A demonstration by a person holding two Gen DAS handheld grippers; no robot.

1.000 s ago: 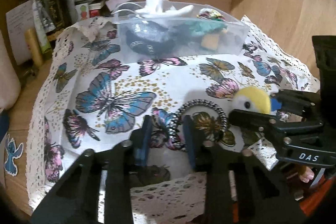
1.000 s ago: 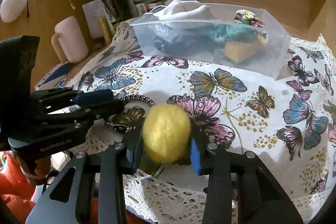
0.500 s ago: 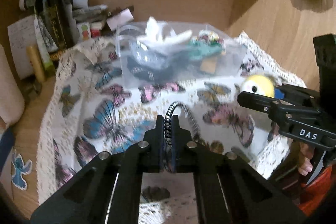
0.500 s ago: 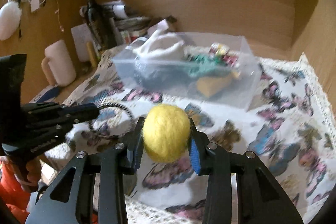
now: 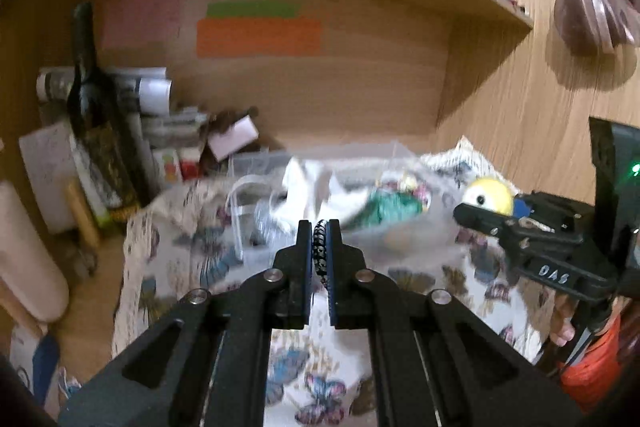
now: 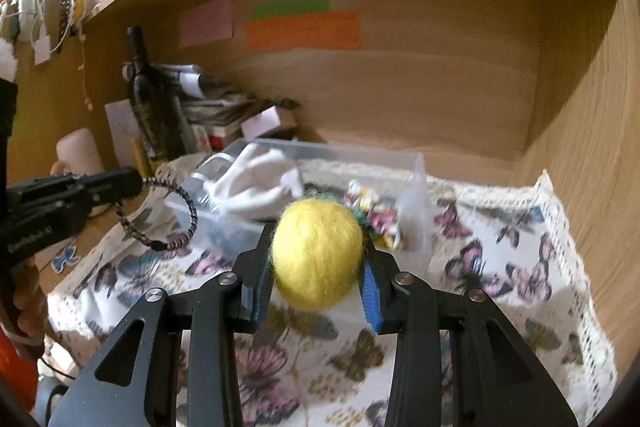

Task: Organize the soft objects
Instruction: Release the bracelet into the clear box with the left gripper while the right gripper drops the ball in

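Left gripper (image 5: pixel 319 227) clamps the braided band (image 6: pixel 172 215), right gripper (image 6: pixel 316 259) clamps the yellow ball (image 6: pixel 318 253), both raised near the bin (image 6: pixel 412 183)

left tool (image 5: pixel 319 227): black frame, silver screws, slotted arms
right tool (image 6: pixel 316 259): black frame, blue pads, silver screws, white "DAS" lettering
skin: fingers (image 5: pixel 562 331) pinkish

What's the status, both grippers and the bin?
Left gripper shut on hair tie. Right gripper shut on yellow ball. Clear bin ahead, unobstructed.
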